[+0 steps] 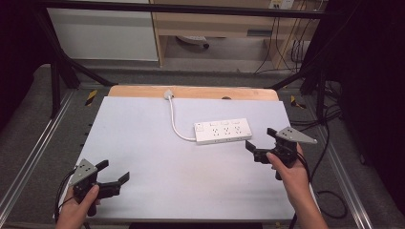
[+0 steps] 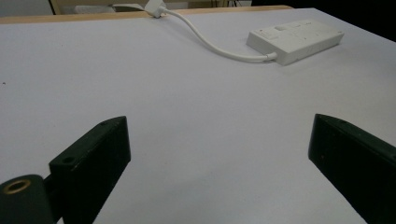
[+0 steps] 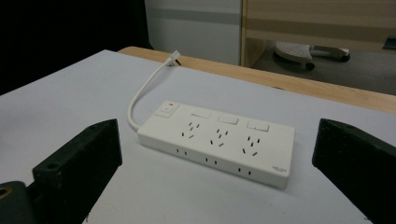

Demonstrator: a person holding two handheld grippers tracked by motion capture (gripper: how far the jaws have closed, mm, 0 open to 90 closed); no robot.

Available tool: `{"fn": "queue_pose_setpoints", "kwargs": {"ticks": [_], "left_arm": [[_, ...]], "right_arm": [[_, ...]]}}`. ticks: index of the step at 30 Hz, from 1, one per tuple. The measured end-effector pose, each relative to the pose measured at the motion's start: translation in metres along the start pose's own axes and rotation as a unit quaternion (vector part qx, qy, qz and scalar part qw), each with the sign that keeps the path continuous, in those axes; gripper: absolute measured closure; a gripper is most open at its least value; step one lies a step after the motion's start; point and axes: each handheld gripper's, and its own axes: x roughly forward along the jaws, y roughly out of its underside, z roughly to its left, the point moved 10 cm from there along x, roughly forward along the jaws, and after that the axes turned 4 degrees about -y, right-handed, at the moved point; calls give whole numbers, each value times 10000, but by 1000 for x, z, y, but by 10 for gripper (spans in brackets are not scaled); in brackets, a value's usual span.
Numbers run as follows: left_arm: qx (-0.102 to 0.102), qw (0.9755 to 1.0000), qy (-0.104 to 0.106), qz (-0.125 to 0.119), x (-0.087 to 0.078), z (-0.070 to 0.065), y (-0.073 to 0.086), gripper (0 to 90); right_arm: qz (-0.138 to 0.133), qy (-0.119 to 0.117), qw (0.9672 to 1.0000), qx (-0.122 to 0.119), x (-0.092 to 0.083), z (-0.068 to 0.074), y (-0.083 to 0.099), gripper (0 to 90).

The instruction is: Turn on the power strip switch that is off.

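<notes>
A white power strip [image 1: 222,130] [image 2: 295,39] [image 3: 218,141] with three sockets and a red switch lies on the white table top [image 1: 157,157], right of centre. Its white cord [image 1: 175,123] [image 3: 141,91] curves back to a plug [image 1: 168,94] at the table's far edge. My right gripper [image 1: 260,141] [image 3: 219,158] is open just right of the strip, a little above the table, with nothing between its jaws. My left gripper [image 1: 114,172] [image 2: 219,154] is open at the near left over bare table, far from the strip.
A wooden strip [image 1: 191,92] runs along the table's far edge. Black frame bars [image 1: 62,62] and cables [image 1: 329,143] stand around the table. A wooden cabinet [image 1: 215,24] and a wheeled base are on the floor behind.
</notes>
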Motion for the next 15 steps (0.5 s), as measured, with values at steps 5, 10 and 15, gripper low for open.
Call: {"fn": "queue_pose_setpoints", "kwargs": {"ticks": [5,10,15], "left_arm": [[21,10000,14,10,1,-1,1,58],[6,10000,9,29,1,0,1,58],[17,10000,10,32,1,0,1,59]], "right_arm": [[42,-16,10000,-35,7,-1,-6,21],[64,-44,9999,-94,13,0,-12,20],[66,-59,9999,-114,19,0,-19,19]]}}
